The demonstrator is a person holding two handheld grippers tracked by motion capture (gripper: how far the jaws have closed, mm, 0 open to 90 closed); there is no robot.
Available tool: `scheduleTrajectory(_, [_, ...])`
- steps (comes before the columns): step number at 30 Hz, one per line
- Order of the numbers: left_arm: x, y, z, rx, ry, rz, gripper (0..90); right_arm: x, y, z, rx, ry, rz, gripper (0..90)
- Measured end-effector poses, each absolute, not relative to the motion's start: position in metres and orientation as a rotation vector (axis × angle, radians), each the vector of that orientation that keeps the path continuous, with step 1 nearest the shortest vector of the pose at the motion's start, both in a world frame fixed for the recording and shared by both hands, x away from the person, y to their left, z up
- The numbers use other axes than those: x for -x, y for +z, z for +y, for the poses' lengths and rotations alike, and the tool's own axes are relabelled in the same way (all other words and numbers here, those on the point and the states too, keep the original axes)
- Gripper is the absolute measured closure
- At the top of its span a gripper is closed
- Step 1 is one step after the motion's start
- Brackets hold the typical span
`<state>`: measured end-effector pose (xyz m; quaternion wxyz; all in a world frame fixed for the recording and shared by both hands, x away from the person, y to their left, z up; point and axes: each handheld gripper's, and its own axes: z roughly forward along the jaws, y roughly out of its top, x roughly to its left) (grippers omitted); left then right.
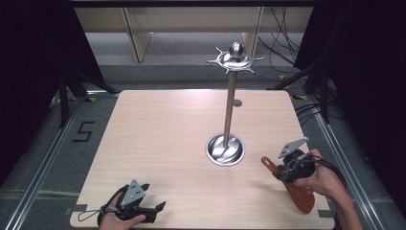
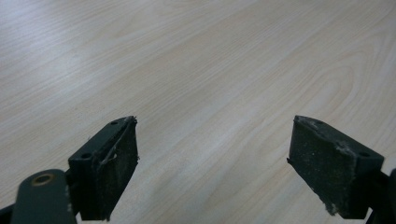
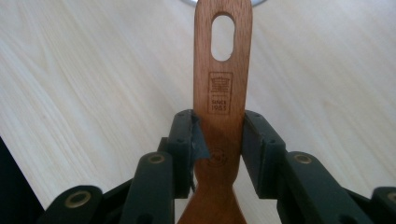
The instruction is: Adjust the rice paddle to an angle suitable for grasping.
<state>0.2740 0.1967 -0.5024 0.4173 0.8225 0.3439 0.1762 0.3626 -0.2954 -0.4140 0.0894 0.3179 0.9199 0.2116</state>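
A metal stand [image 1: 230, 103] with a round base [image 1: 225, 150] and a hooked crown [image 1: 234, 60] rises from the middle of the table. My right gripper [image 1: 279, 171] at the right front is shut on a brown wooden spatula [image 1: 296, 189]. Its handle [image 3: 222, 88], with an oval hanging hole [image 3: 222, 36], points toward the stand's base, and the blade lies toward the table's front edge. My left gripper [image 1: 154, 196] rests at the front left, open, with bare table between its pads [image 2: 114, 163].
The light wooden table [image 1: 158, 129] has its front edge just behind both hands. A small metal disc [image 1: 237, 102] lies behind the stand. Cables trail on the floor at the far right, and black stands flank the table.
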Motion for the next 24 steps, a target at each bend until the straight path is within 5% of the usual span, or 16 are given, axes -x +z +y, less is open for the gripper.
scheduleTrajectory(24, [-0.274, -0.502, 0.197, -2.059, 0.438, 0.86, 14.9, -0.364, -0.327, -0.303, -0.892, 1.196, 2.354, 66.9])
